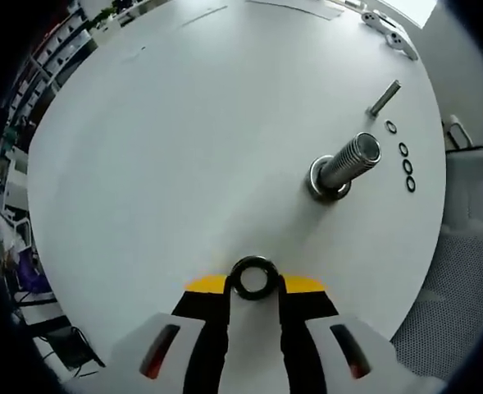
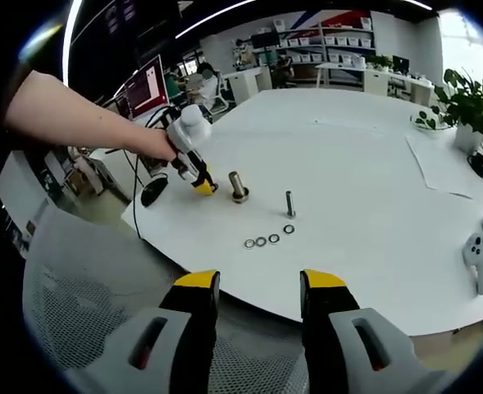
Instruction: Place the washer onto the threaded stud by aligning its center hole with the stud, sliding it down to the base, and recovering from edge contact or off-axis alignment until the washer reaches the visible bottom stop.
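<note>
Left gripper view: the left gripper (image 1: 253, 283) has its 2 yellow-tipped jaws pinching a dark ring-shaped washer (image 1: 253, 277) at the near edge of the round white table (image 1: 184, 148). The washer stands between the jaw tips with its centre hole open to the camera. Further out and to the right stands the large threaded stud (image 1: 349, 162), upright on a metal base flange (image 1: 326, 186); the held washer is well apart from it. Beyond the stud stands a smaller, thin bolt (image 1: 384, 98). To the right of the stud, 4 spare washers (image 1: 404, 156) lie in a row on the table, near its edge. 2 white handheld controllers (image 1: 387, 29) lie at the far right.

Right gripper view: the right gripper (image 2: 256, 287) hangs off the table's near edge over a mesh chair (image 2: 77, 304), jaws spread with nothing between them. Across the table, a person's bare arm (image 2: 77, 115) holds the left gripper low at the table surface, just left of the threaded stud. The thin bolt stands to the right of the stud, and the 4 washers lie in a line nearer the camera. A potted plant (image 2: 471, 103) stands at the far right.
</note>
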The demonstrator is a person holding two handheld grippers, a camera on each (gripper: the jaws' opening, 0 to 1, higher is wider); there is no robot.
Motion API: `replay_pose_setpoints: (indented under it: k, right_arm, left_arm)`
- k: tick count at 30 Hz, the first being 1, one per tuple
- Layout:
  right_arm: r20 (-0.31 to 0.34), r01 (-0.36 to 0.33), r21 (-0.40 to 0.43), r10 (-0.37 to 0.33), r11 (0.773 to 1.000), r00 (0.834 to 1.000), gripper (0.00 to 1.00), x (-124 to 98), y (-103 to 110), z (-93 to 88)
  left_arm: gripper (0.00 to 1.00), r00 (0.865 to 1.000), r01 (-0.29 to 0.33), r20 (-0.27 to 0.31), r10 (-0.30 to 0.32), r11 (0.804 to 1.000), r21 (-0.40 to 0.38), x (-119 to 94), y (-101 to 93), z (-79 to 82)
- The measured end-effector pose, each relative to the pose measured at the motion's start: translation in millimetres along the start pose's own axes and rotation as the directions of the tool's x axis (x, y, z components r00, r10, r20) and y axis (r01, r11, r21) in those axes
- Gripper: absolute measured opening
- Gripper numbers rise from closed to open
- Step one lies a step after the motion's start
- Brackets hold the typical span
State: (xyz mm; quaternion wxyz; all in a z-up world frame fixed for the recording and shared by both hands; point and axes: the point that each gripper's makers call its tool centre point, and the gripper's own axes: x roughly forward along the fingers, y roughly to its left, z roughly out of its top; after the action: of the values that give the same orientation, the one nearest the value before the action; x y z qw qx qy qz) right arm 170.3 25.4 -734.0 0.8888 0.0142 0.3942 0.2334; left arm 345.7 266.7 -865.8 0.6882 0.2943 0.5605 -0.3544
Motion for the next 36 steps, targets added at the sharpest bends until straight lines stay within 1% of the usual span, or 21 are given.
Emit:
replay_pose_setpoints:
  k: [2, 5, 9, 11, 12, 14, 17, 21, 22, 24, 26, 27, 28, 32, 36]
  right_arm:
    - [0.002, 0.003, 0.003, -0.003, 1.0, 1.0, 0.42, -0.4, -0.5, 0.2]
    - [-0.001, 0.001, 0.001, -0.001, 1.0, 1.0, 0.42, 0.3, -0.7, -0.3]
    - [0.0, -0.002, 0.001, 0.002, 1.0, 1.0, 0.41, 0.2, 0.0, -0.2]
    - [0.001, -0.004, 0.002, 0.004, 1.0, 1.0, 0.41, 0.1, 0.5, 0.0]
    - [0.002, -0.004, 0.002, 0.004, 1.0, 1.0, 0.41, 0.0, 0.5, 0.1]
    - [0.004, -0.005, 0.004, 0.005, 1.0, 1.0, 0.41, 0.0, 0.5, 0.2]
    - [0.001, -0.007, 0.001, 0.007, 1.0, 1.0, 0.41, 0.2, 1.1, -0.1]
    - [0.003, -0.011, 0.001, 0.011, 1.0, 1.0, 0.41, 0.3, 1.9, 0.0]
    - [0.003, -0.011, 0.001, 0.011, 1.0, 1.0, 0.41, 0.3, 2.0, 0.0]
    - [0.002, -0.012, 0.001, 0.012, 1.0, 1.0, 0.41, 0.4, 2.2, -0.1]
    - [0.002, -0.015, -0.002, 0.015, 1.0, 1.0, 0.41, 0.5, 2.8, 0.0]
    - [0.002, -0.016, -0.002, 0.016, 1.0, 1.0, 0.41, 0.6, 3.1, 0.1]
    - [0.003, -0.016, -0.003, 0.016, 1.0, 1.0, 0.41, 0.6, 3.3, 0.2]
    - [0.003, -0.014, -0.002, 0.014, 1.0, 1.0, 0.41, 0.4, 3.2, 0.1]
    - [0.003, -0.014, -0.002, 0.014, 1.0, 1.0, 0.41, 0.4, 3.3, -0.1]
  left_arm:
    - [0.21, 1.0, 0.004, 0.004, -0.004, 1.0, 0.009, -0.9, -3.3, -1.9]
    - [0.21, 1.0, 0.016, -0.022, -0.015, 0.998, 0.061, -1.2, -8.3, -6.6]
    - [0.21, 0.999, 0.024, -0.034, -0.022, 0.998, 0.052, -2.2, -11.7, -10.0]
    - [0.21, 0.999, 0.025, -0.043, -0.022, 0.998, 0.064, -2.0, -14.4, -11.1]
    - [0.22, 0.999, 0.018, -0.046, -0.014, 0.996, 0.088, -2.4, -15.3, -11.0]
    - [0.22, 0.999, 0.018, -0.047, -0.014, 0.996, 0.085, -2.2, -15.2, -11.3]
    - [0.23, 0.999, 0.03, -0.045, -0.028, 0.998, 0.056, -1.9, -13.6, -10.8]
    - [0.25, 0.998, 0.022, -0.054, -0.019, 0.999, 0.049, -0.8, -14.3, -10.1]
    - [0.26, 0.998, 0.022, -0.056, -0.02, 0.999, 0.043, -1.0, -15.0, -9.9]
    - [0.33, 0.998, 0.038, -0.06, -0.036, 0.999, 0.025, -1.1, -19.6, -9.5]
    - [0.35, 0.996, 0.04, -0.076, -0.035, 0.997, 0.067, -0.8, -23.0, -11.0]
    - [0.35, 0.996, 0.025, -0.084, -0.016, 0.995, 0.101, -0.4, -21.3, -11.8]
    - [0.35, 0.997, 0.029, -0.08, -0.024, 0.997, 0.067, 0.3, -22.0, -11.3]
    - [0.33, 0.997, 0.023, -0.075, -0.021, 0.999, 0.037, -0.1, -20.4, -10.8]
    - [0.29, 0.997, 0.015, -0.072, -0.014, 1.0, 0.013, -0.2, -17.6, -10.1]
